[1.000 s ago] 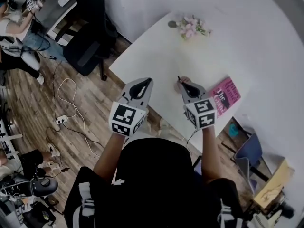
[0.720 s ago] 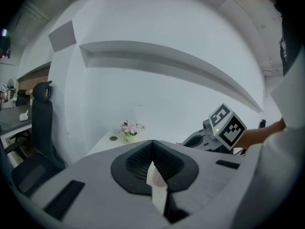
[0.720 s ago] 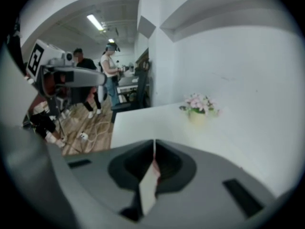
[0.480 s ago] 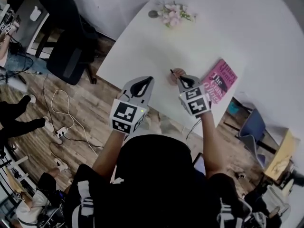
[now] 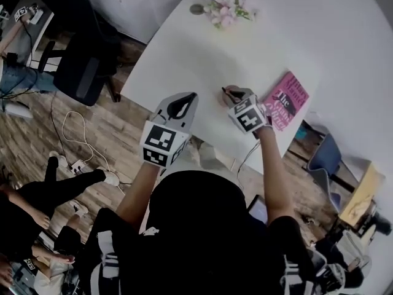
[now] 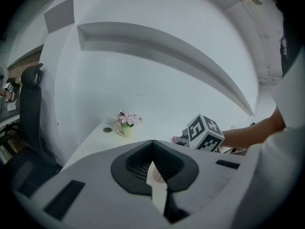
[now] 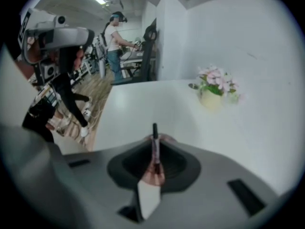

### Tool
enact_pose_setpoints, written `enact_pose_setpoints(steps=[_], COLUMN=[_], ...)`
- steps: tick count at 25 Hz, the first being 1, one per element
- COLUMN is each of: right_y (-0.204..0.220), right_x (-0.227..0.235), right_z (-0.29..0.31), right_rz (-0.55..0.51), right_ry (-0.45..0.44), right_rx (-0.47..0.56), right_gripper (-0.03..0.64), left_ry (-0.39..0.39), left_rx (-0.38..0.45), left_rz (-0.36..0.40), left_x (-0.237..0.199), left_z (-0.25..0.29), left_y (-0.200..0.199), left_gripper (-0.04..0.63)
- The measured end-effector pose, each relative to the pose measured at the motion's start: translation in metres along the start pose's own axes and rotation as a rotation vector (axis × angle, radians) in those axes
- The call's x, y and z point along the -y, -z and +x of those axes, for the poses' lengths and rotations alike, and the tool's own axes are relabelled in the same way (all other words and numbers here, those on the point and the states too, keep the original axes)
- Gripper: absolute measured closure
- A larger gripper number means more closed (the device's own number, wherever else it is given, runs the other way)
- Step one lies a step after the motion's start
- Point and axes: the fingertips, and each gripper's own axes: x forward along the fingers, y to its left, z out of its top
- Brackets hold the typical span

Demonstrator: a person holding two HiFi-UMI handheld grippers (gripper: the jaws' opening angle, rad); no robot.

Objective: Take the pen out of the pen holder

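Observation:
A dark pen (image 7: 154, 140) stands upright between the jaws of my right gripper (image 7: 155, 146), which is shut on it. Pink shows behind and below the pen: the pen holder (image 7: 165, 138), mostly hidden by the jaws. In the head view my right gripper (image 5: 235, 95) is over the white table (image 5: 184, 60), with the pen (image 5: 228, 91) sticking out past its tip. My left gripper (image 5: 192, 96) hangs near the table's front edge, left of the right one. It is shut with nothing in it (image 6: 152, 142).
A pink book (image 5: 285, 100) lies just right of the right gripper. A small pot of pink flowers (image 5: 224, 11) and a dark disc (image 5: 196, 8) sit at the table's far edge. A black chair (image 5: 80, 72) and cables (image 5: 73, 134) are on the floor at the left.
My right gripper has moved forward over the table and now sits round the pen. The left gripper has stayed near the front edge.

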Motion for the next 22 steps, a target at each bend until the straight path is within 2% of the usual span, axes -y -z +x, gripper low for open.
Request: enact_pose_setpoints(steps=[3,5,17,22], right_y=[0.007,0.008,0.007,0.008], right_x=[-0.004,-0.003,0.008,0.005], right_z=[0.013,0.020,0.034,0.033], right_rz=[-0.028,-0.041,-0.117,-0.099], right_ry=[-0.037,-0.035,0.025,0.000], right_rx=[-0.052,-0.066,-0.122,-0.114], right_gripper=[0.509,0.505,0.531,0.548], left_ry=[-0.001,-0.009,-0.064,-0.068], left_rx=[0.005,0.002,-0.008,-0.004], left_rz=[-0.002,-0.007,-0.045,-0.044], left_x=[-0.002,-0.004,-0.020,-0.018], left_z=[0.005,0.004,0.000,-0.001], left_y=[-0.002,-0.002,0.009,0.009], left_gripper=[0.577,0.577,0.577,0.577])
